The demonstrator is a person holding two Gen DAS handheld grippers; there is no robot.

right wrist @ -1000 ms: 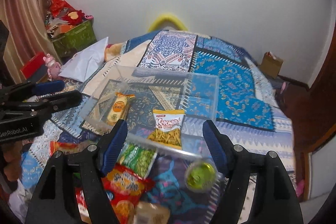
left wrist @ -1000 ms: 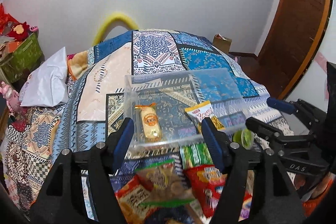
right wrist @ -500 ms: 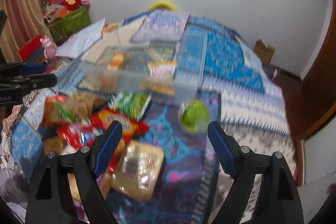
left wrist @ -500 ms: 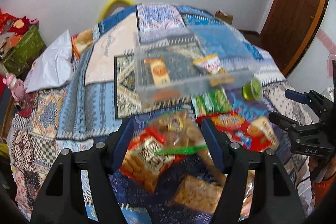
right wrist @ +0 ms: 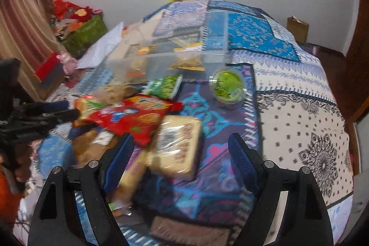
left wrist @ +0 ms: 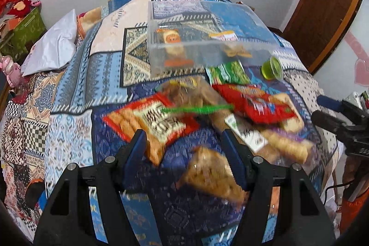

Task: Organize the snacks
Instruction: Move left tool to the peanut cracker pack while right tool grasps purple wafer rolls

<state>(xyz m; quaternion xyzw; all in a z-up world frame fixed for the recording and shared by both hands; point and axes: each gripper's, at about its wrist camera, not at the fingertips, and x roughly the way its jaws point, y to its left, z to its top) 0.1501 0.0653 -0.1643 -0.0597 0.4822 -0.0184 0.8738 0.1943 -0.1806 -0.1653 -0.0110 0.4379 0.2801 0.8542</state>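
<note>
Left tool (left wrist: 184, 142) and right tool (right wrist: 181, 146) hovering half-open, empty, over loose snack packets (left wrist: 156, 121) on the bed (likely choosing one), clear bin (left wrist: 196, 47) lying beyond.

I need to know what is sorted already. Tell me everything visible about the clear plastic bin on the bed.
The clear plastic bin is a rectangular, see-through, open-topped box standing upright on the patterned bedspread, beyond the loose snack pile. Two packets lie inside: an orange-labelled one towards the left and a white-and-yellow one towards the right. A green packet and a green cup lie just outside its near wall. Neither tool touches it.
</note>
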